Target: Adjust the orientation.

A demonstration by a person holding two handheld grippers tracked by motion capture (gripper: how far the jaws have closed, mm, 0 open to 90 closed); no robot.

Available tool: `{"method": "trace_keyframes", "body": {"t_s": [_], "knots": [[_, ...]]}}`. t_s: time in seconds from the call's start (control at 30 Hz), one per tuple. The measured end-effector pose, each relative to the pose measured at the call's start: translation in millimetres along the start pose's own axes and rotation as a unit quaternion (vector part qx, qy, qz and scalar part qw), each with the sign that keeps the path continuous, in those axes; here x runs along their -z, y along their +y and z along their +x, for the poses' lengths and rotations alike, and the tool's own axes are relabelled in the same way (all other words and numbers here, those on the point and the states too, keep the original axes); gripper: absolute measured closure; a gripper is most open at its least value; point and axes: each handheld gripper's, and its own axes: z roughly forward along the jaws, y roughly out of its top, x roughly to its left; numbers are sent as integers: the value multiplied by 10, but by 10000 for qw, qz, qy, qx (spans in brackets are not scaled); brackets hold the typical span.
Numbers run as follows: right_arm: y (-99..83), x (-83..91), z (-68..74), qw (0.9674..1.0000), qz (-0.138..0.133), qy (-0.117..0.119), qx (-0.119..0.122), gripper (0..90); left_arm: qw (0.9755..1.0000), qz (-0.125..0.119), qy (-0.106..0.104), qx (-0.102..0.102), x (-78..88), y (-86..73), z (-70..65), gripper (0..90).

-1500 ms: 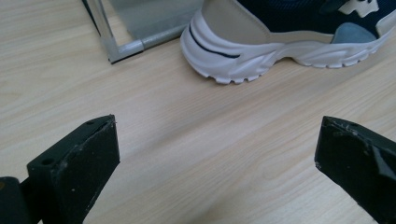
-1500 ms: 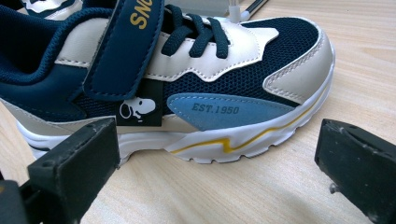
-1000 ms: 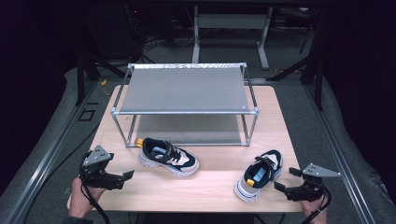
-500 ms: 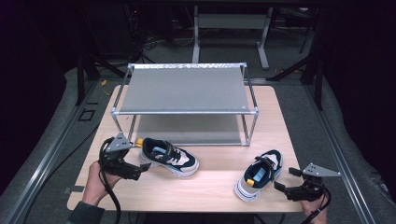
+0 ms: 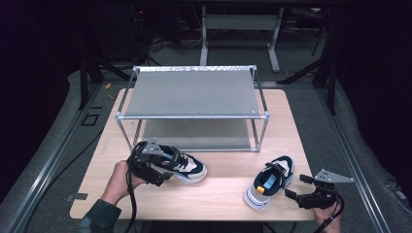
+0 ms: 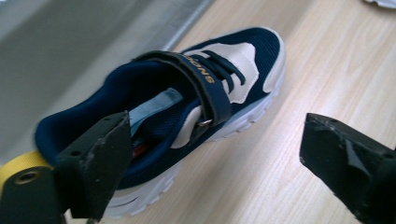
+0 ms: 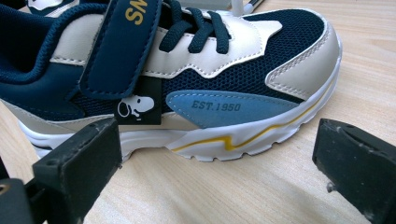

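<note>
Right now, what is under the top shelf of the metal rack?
Under the rack's top shelf a lower grey shelf shows along its front strip, with nothing on it. Its back part is covered by the top shelf.

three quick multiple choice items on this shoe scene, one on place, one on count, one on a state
1. Where does the rack stand?
A. behind the shoes
B. on the floor
C. on a shoe

2. How many shoes are on the table?
A. one
B. two
C. four

3. How are the right gripper jaws?
A. shut on a shoe
B. open
C. holding a cable

Key: 1 A, its legs rest on the table's far half; 2 B, the left shoe and the right shoe; 3 B, both jaws stand apart, clear of the sole.
</note>
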Motion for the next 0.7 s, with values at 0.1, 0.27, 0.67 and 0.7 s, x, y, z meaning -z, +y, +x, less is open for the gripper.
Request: {"method": "trace_keyframes", "body": {"t_s": [0.1,0.27,0.67,0.7], "knots": [[0,1,-2,10000,-3,-10,2,13,9998,138,-127,-63,-73,23,52,227],[1,-1,-6,10000,12,2,-1,14,9987,326,-337,-220,-173,41,122,391],[8,-16,-12,10000,83,-9,-43,23,9947,459,-868,-309,-248,51,286,627],[9,-19,-14,9999,91,-29,-58,24,9941,478,-905,-354,-250,55,291,639]]}}
